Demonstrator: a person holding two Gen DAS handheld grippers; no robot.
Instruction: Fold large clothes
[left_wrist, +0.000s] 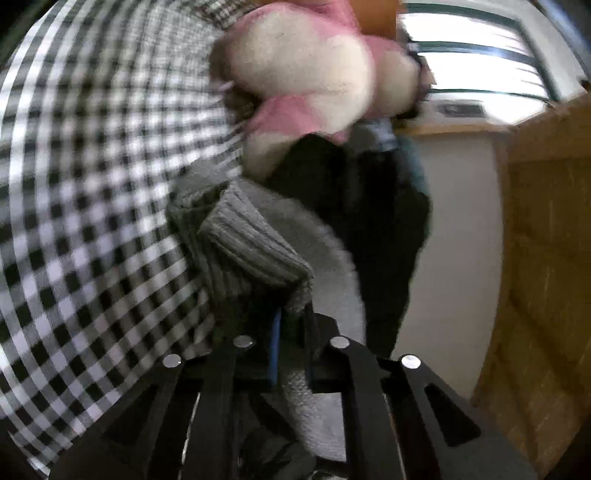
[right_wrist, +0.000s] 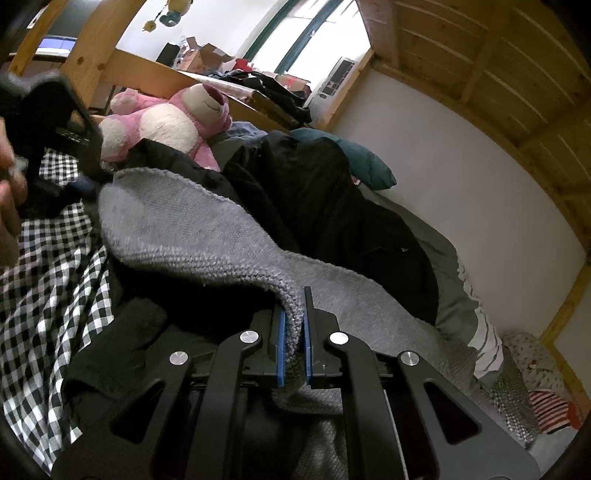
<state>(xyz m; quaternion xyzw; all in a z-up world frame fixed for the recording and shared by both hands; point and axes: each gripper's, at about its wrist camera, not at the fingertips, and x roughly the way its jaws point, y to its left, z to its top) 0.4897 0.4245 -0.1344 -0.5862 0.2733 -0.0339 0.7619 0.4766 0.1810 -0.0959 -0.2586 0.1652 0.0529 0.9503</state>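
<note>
Gripping ribbed grey knit sweater (right_wrist: 177, 229).

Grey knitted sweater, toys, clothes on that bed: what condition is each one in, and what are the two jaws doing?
Grey sweater: unfolded, lifted, pinched in two places.
Right gripper: jaws shut on the sweater's edge.
Left gripper: jaws shut on the sweater near its ribbed cuff.
Pink plush bear: lying on its back.
Black garment: crumpled, unfolded.
Checked sheet: spread out, wrinkled.
</note>
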